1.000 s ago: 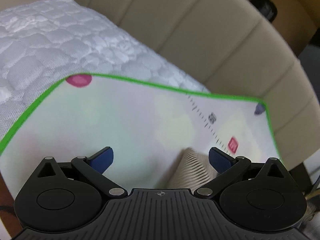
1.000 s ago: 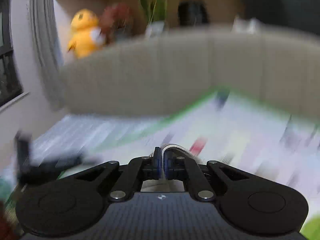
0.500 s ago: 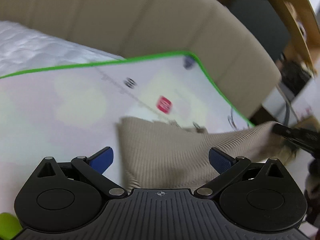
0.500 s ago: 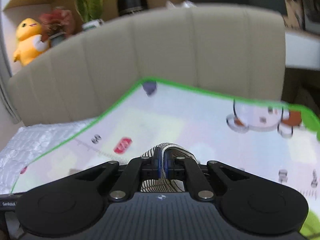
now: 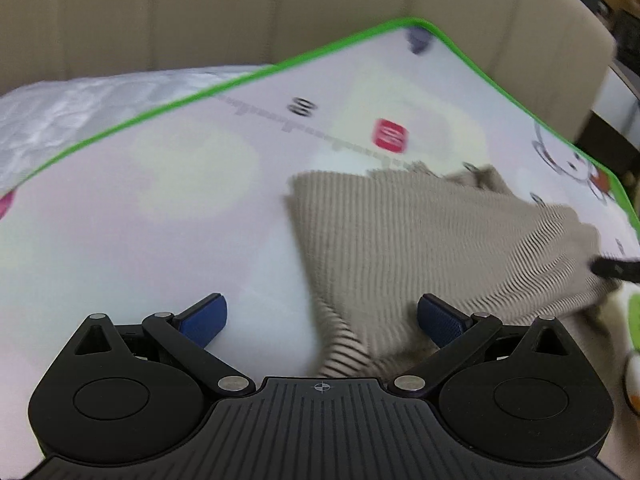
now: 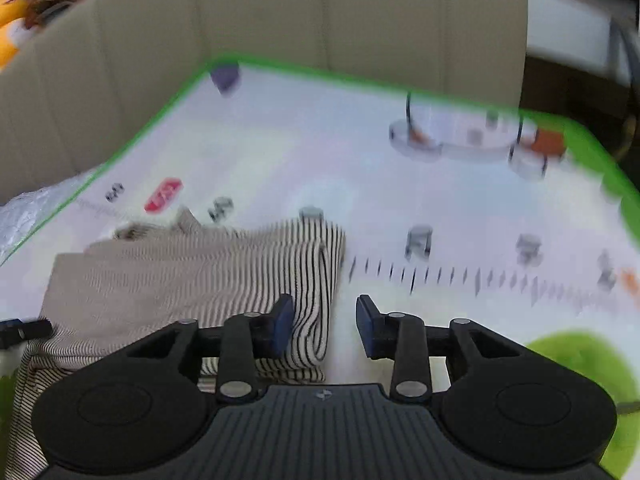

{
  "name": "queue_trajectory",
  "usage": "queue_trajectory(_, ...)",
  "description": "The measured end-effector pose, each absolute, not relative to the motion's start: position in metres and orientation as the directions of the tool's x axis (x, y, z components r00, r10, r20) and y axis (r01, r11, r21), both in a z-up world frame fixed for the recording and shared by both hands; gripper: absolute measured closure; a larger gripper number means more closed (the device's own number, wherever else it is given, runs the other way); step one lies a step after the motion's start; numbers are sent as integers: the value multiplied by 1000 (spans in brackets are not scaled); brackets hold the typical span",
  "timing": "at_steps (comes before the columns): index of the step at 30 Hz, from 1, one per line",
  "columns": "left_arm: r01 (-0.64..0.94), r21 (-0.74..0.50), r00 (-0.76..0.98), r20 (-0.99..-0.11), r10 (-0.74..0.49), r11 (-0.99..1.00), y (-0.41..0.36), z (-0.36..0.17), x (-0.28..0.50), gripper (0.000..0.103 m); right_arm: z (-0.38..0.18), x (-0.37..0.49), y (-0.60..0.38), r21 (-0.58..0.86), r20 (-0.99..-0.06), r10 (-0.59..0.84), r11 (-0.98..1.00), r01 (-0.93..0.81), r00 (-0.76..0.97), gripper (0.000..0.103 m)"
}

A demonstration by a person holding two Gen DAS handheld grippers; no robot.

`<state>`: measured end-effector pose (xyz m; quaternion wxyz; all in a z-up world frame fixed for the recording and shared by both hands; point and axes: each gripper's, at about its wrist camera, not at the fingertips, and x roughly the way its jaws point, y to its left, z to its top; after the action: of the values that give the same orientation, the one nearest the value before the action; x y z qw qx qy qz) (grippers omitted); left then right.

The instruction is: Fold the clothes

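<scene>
Garment [image 6: 192, 276] on mat [image 6: 440, 208] | right tongs [image 6: 324, 324] opening, cloth edge between | left tongs [image 5: 322, 316] spread, unpinched.

Illumination is soft, even and moderately bright in both wrist views, with no hard shadows and no glare; its source cannot be determined. Motion blur smears the printed mat [image 6: 460, 200] and the striped garment [image 5: 420, 240], most strongly toward the far edges. Fisheye distortion bows the beige headboard [image 5: 280, 12] and the mat's green border, and the corners darken.
</scene>
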<state>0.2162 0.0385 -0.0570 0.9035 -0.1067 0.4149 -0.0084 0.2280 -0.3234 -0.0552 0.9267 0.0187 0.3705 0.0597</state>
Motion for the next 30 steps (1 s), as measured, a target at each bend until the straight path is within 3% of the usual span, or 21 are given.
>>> queue_trajectory(2, -88, -282, 695, -705, -145, 955, 46, -46, 211, 0, -39, 213, -313, 62, -606, 165, 985, -161, 778, 75)
queue_trajectory(5, -23, -402, 721, -641, -263, 915, 41, -38, 209, 0, -38, 215, -296, 156, -580, 274, 962, -226, 768, 76)
queue_trajectory(9, 90, -368, 665, -669, -331, 925, 14, -51, 213, 0, -84, 231, -281, 196, -672, 235, 971, -137, 703, 77)
queue_trajectory(12, 96, -211, 635, -739, -223, 973, 2, -66, 217, 0, -105, 217, -284, 226, -647, 234, 968, -111, 725, 78)
queue_trajectory(27, 88, -186, 600, -774, -201, 979, 4, -76, 221, 0, -103, 203, -282, 214, -639, 238, 969, -128, 732, 75)
queue_trajectory(30, 85, -187, 597, -777, -200, 979, 4, -76, 222, 0, -103, 203, -285, 232, -634, 256, 963, -137, 730, 67)
